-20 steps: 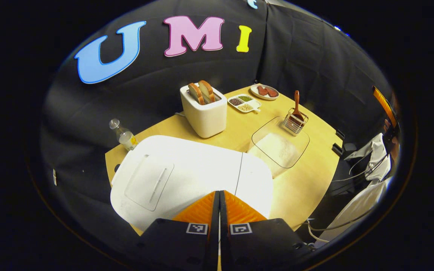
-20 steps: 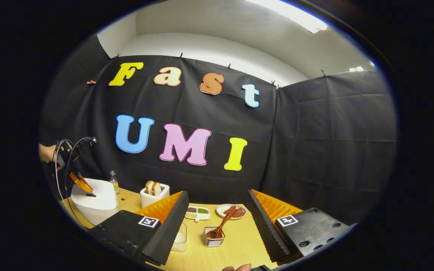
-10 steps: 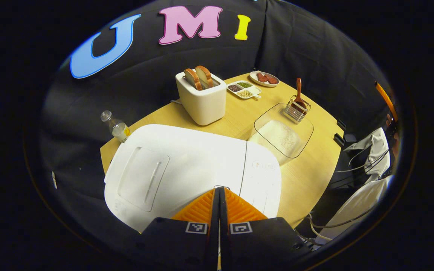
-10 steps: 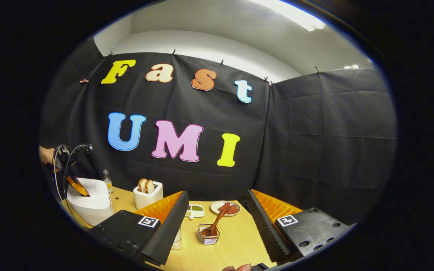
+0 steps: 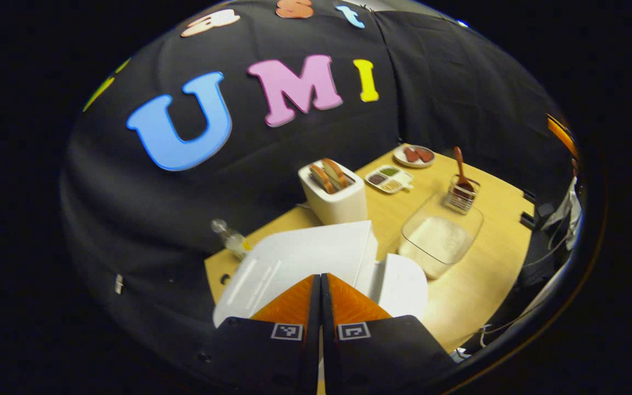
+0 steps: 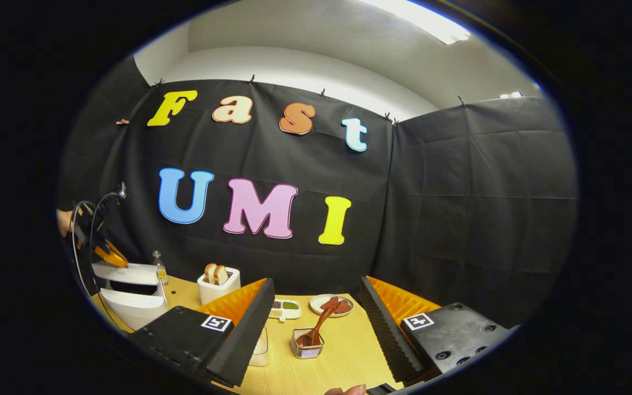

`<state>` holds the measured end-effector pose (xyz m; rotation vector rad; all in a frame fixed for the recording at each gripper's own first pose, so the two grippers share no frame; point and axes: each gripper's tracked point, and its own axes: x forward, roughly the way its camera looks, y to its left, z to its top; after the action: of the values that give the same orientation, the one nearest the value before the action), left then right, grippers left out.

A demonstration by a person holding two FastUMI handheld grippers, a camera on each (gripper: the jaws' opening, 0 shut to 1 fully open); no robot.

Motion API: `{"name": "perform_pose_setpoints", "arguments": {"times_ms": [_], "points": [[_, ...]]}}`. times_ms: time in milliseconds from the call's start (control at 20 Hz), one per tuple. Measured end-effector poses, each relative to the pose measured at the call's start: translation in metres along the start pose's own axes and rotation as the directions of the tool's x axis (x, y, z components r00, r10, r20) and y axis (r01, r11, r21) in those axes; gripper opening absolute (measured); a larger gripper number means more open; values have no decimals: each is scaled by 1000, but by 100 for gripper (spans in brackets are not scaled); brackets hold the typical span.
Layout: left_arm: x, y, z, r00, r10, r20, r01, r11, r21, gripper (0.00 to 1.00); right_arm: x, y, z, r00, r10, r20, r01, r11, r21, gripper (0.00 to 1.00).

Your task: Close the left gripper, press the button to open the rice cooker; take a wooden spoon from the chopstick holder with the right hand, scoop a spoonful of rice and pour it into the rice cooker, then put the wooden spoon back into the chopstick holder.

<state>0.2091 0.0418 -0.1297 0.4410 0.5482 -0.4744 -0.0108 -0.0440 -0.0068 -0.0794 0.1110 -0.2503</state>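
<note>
Lid (image 5: 305, 255) of the rice cooker (image 6: 132, 299) stands part-raised at the table's (image 5: 475, 291) left end; left gripper (image 5: 320, 285) hovers above it, fingers pressed together on nothing; right gripper (image 6: 316, 307) spread wide, empty. Wooden spoon (image 6: 319, 325) leans, bowl down, in the wire chopstick holder (image 6: 307, 344), beside the rice container (image 5: 441, 236). Spoon probably light, stiff, smooth; grip mid-handle, above the holder's rim.

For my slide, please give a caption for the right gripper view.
Open right gripper faces the wooden spoon in its wire chopstick holder; white rice cooker's lid lifted.
</note>
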Motion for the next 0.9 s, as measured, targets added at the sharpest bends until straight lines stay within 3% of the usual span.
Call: {"name": "perform_pose_setpoints", "arguments": {"times_ms": [100,200,250,400,450,500,600,900], "points": [[-19,39,29,970,213,118,-213,977,-13,9,0,0,-1,1000,4,1,-4,1000,-2,97],[-44,46,56,933,285,221,-277,959,-67,11,-1,0,-2,1000,11,-1,-11,1000,-1,97],[-55,42,66,916,302,264,-286,953,-97,17,-1,1,0,1000,15,2,-15,1000,4,97],[-83,36,87,860,362,360,-316,931,-181,92,-3,1,2,1000,23,15,-24,1000,16,97],[-94,30,93,840,381,388,-322,923,-210,88,-3,2,1,999,32,15,-32,999,20,97],[-104,23,99,819,401,410,-328,914,-239,95,-3,2,0,999,41,13,-42,999,26,97],[-120,14,108,786,433,441,-332,897,-291,96,-2,3,-5,998,69,5,-69,997,35,97],[-154,-46,110,773,492,400,-340,855,-393,96,26,-7,-46,979,177,-99,-168,981,92,98]]}}
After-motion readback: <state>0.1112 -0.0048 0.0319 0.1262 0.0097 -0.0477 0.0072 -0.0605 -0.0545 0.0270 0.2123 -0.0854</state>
